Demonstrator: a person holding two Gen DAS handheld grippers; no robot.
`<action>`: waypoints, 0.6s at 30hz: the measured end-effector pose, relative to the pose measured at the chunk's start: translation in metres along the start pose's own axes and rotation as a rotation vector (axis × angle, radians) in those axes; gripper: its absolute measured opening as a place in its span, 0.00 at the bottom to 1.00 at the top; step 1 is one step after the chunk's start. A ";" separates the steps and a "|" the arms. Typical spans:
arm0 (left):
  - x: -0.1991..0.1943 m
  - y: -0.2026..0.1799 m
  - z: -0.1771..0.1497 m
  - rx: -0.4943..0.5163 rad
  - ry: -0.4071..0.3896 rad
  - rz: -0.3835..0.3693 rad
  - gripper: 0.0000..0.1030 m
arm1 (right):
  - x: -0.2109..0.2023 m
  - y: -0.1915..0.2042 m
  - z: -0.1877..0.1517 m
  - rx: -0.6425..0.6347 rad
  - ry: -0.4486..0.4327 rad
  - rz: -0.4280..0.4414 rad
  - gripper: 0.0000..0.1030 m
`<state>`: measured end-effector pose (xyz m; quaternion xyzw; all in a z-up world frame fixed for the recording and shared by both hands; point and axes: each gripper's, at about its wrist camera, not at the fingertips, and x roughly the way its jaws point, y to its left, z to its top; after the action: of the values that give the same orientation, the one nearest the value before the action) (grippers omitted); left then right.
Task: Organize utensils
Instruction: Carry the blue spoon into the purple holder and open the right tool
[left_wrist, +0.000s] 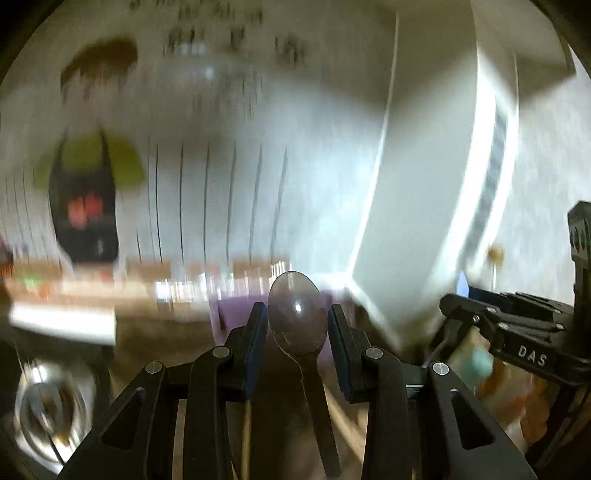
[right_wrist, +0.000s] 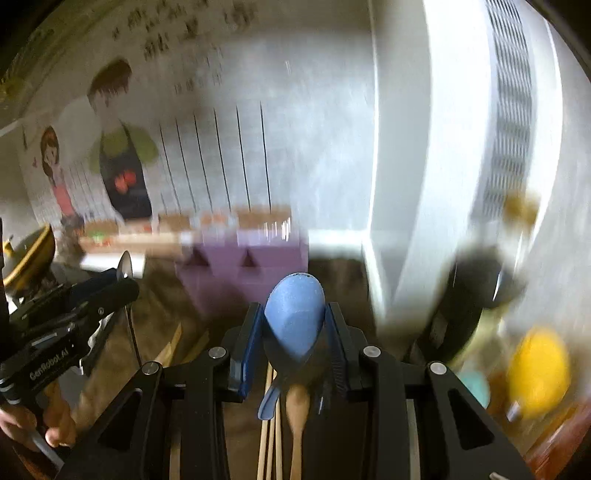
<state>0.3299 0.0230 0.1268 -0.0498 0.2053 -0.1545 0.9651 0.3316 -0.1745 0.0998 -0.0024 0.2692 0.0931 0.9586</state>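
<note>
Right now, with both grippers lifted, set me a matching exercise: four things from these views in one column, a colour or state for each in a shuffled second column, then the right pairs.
Column one:
1. metal spoon
2. blue spoon
3. storage box
4. round object at far right

Column two:
A. purple, standing at the foot of the wall
B. yellow, badly blurred
C. between the fingers of the left gripper
D. between the fingers of the right gripper

Pairs: 1-C, 2-D, 3-A, 4-B
</note>
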 end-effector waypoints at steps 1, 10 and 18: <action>-0.002 0.001 0.014 0.007 -0.031 0.007 0.33 | -0.005 0.003 0.018 -0.013 -0.037 -0.005 0.30; 0.052 0.030 0.085 0.011 -0.171 0.100 0.33 | 0.034 0.003 0.115 0.010 -0.150 -0.055 0.30; 0.124 0.056 0.048 -0.057 -0.062 0.143 0.33 | 0.108 0.009 0.101 -0.011 -0.053 -0.024 0.30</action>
<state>0.4732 0.0382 0.1146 -0.0670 0.1829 -0.0776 0.9778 0.4727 -0.1411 0.1311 -0.0082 0.2431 0.0832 0.9664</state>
